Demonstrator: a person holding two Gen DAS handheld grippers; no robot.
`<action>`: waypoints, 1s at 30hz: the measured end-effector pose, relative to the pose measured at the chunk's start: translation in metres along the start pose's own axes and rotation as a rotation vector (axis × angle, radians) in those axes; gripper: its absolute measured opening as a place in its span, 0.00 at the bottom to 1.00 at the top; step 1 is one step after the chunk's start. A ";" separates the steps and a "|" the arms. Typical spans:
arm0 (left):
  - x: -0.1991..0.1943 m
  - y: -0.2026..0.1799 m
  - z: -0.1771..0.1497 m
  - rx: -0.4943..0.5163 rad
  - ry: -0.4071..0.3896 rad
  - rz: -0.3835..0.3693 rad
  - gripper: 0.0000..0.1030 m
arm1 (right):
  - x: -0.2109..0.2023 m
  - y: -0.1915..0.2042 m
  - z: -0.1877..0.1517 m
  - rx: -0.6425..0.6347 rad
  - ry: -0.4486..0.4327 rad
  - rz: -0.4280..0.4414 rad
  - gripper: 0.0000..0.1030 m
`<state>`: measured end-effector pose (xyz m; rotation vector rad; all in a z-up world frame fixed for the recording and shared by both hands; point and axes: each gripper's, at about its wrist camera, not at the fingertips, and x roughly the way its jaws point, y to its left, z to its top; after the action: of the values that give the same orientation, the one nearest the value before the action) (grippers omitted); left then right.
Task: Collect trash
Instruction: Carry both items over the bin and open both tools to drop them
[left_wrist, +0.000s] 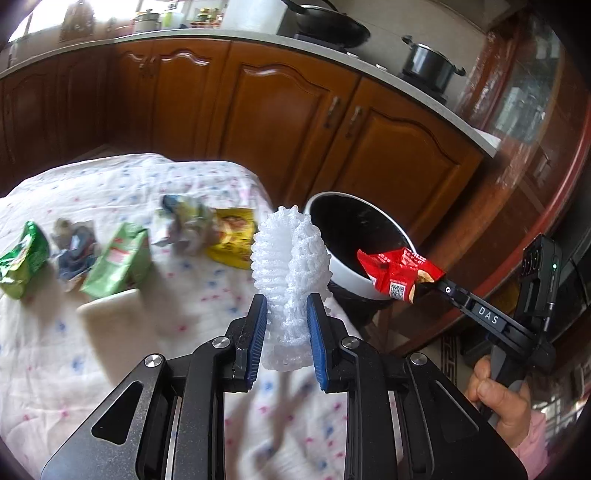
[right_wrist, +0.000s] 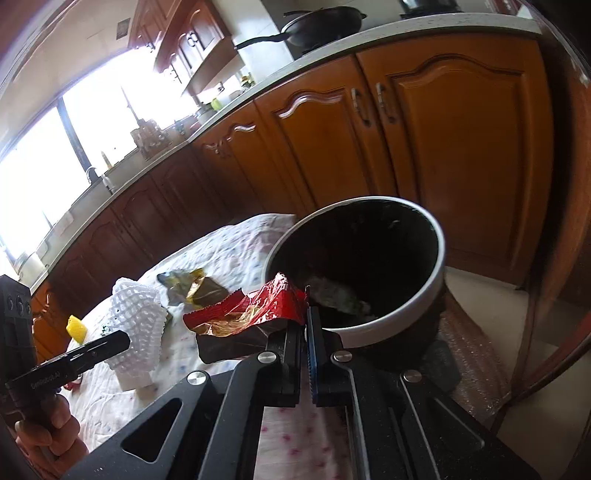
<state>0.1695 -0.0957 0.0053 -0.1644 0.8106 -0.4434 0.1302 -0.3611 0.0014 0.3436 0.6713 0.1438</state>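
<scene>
My left gripper is shut on a white foam net sleeve, held above the table's right side; the same foam net shows at the left of the right wrist view. My right gripper is shut on a crumpled red snack wrapper, close to the rim of the trash bin. In the left wrist view that red wrapper hangs at the rim of the white bin, which has a black liner. Some pale trash lies inside the bin.
On the floral tablecloth lie two green packets, crumpled wrappers, a yellow packet and a pale block. Wooden kitchen cabinets stand behind. A hand holds the right gripper's handle.
</scene>
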 end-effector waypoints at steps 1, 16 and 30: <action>0.003 -0.004 0.001 0.008 0.005 -0.003 0.20 | -0.001 -0.002 0.000 0.005 -0.002 -0.005 0.03; 0.056 -0.056 0.030 0.116 0.074 -0.035 0.21 | 0.008 -0.040 0.019 0.023 -0.001 -0.076 0.03; 0.112 -0.092 0.063 0.195 0.146 -0.021 0.22 | 0.033 -0.054 0.048 -0.058 0.045 -0.141 0.04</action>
<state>0.2543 -0.2294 0.0023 0.0410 0.9042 -0.5556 0.1869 -0.4160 -0.0022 0.2366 0.7324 0.0367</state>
